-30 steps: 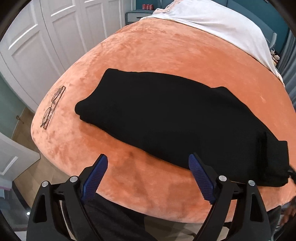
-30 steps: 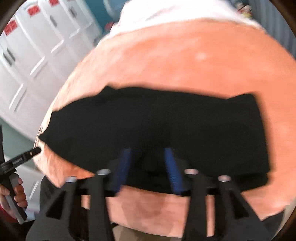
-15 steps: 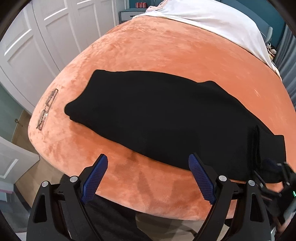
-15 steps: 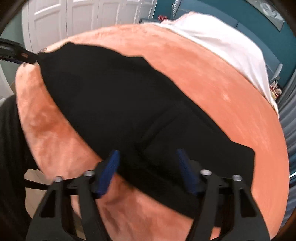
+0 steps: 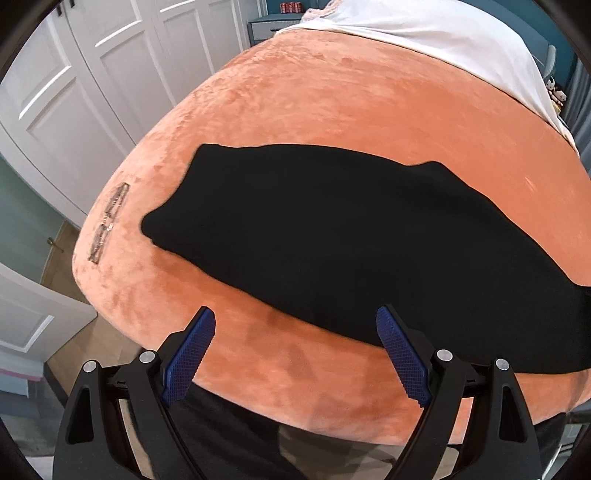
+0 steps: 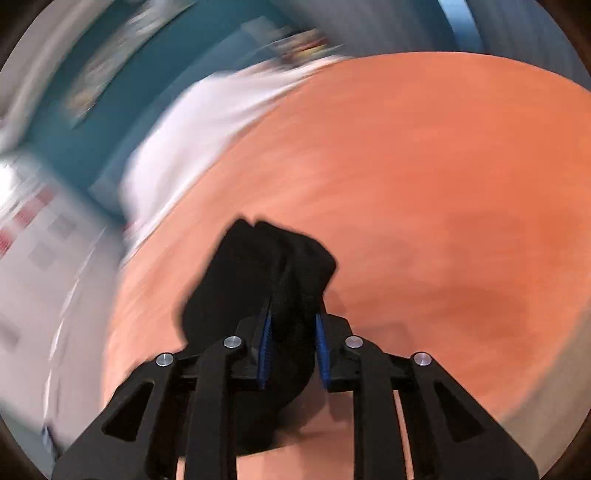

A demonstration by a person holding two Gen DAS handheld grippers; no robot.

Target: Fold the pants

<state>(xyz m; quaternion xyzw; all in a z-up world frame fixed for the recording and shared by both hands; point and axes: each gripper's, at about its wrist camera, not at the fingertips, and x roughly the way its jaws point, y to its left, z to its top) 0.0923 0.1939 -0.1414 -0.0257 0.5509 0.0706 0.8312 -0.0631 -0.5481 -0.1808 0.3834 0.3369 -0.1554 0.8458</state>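
Black pants (image 5: 332,236) lie folded lengthwise across the orange plush bed cover (image 5: 332,99), running from left to the right edge of the left wrist view. My left gripper (image 5: 295,332) is open and empty, held above the near edge of the bed, just short of the pants. My right gripper (image 6: 293,328) is shut on a bunched end of the pants (image 6: 273,266) and holds it above the cover (image 6: 424,184). The right wrist view is blurred by motion.
A pair of glasses (image 5: 109,221) lies on the cover near its left edge, left of the pants. A white sheet (image 5: 424,33) covers the far end of the bed. White wardrobe doors (image 5: 92,74) stand to the left.
My right gripper has closed on one end of the pants and swung round with it. My left gripper stays open, and its view has shifted slightly.
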